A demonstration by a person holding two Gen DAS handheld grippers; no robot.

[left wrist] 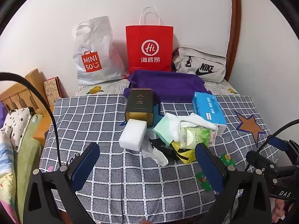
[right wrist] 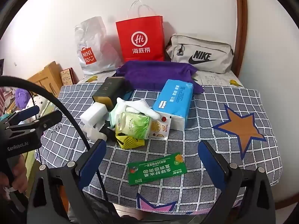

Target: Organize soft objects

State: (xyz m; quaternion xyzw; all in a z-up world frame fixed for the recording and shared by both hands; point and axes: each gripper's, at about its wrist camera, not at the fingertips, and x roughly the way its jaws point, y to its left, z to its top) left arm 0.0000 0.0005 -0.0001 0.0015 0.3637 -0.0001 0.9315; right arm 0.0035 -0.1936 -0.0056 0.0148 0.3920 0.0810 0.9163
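Observation:
A heap of soft things lies mid-table: a white sponge block, a blue tissue pack, a green wipes pack, white cloths, a yellow-black pouch and a purple towel. A dark tin stands behind the sponge. My left gripper hangs open in front of the heap, with nothing between its jaws. My right gripper is open above a green flat packet.
At the wall stand a white Miniso bag, a red paper bag and a grey Nike pouch. The checked tablecloth drapes over the table edges. Bedding lies left. Black cables cross both views.

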